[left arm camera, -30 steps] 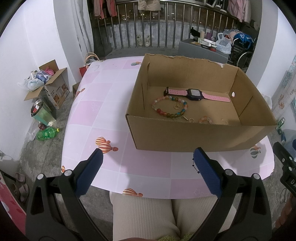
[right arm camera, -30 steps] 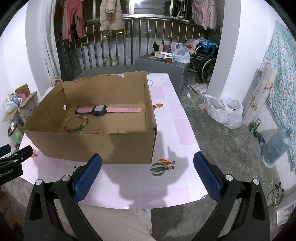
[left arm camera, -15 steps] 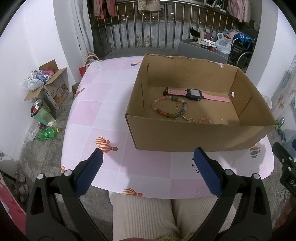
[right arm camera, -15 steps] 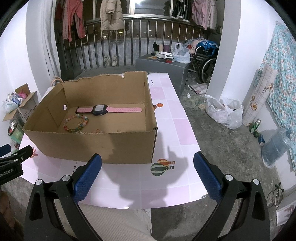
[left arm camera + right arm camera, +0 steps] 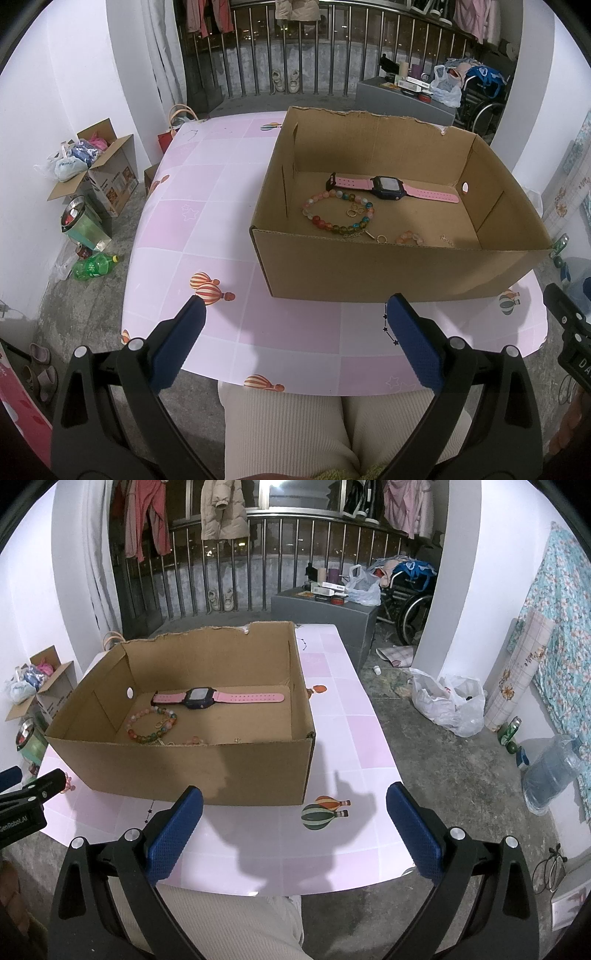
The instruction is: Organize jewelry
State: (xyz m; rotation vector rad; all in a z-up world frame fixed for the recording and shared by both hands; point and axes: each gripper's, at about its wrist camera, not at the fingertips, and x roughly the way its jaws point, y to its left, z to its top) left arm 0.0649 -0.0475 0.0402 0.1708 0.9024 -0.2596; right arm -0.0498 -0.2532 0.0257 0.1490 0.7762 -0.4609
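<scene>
The left claw (image 5: 293,345) hangs wide open and empty over the near edge of the tabletop (image 5: 207,206), and the right claw (image 5: 294,825) does the same a little to its right, jaws spread just as far with nothing between them. Both sit well short of the cardboard box (image 5: 388,271), outside its near wall.

All the jewelry lies on the box floor. From the left claw the box stands at about 1 o'clock; from the right claw it stands at about 11 o'clock. The pink watch (image 5: 391,186) lies flat toward the far wall, its long strap running from 9 to 3 o'clock, crosswise to both claws. The beaded bracelet (image 5: 338,212) lies nearer, in the left half of the box, with small gold rings (image 5: 354,210) inside its loop. Close behind the near wall lie a thin chain (image 5: 360,233), a second small bead bracelet (image 5: 409,237) and a tiny piece too small to identify.

Judged from these views, the bracelet is the closer target for the left claw, while the free end of the watch strap (image 5: 266,697) reaches toward the right claw's side. Either claw would have to rise over the near wall and drop in from above, since that wall hides the nearest pieces.
</scene>
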